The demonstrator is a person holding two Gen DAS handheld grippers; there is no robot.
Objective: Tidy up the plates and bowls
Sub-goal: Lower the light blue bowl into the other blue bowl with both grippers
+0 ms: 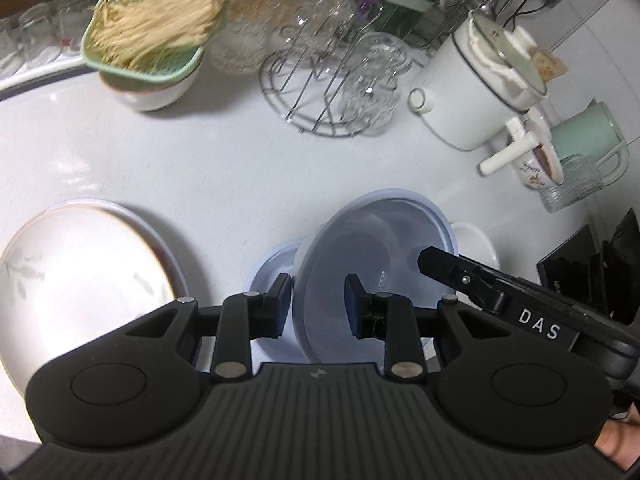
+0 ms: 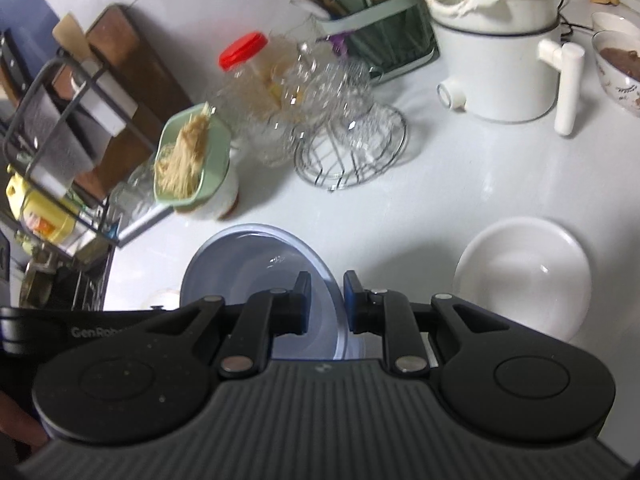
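While both tools share it, pale blue bowl (image 1: pixel 372 264) hangs tilted above surface (image 1: pixel 224 168), white bowl (image 2: pixel 524 276) just right of it. Left tool (image 1: pixel 318 304) clenched on near rim; right tool (image 2: pixel 327 300) clenched on opposite rim. Looks light, thin plastic, stiff, slick. Rim best hold. Floral plate (image 1: pixel 80 292) left of blue bowl: ceramic, heavier, chips easily.
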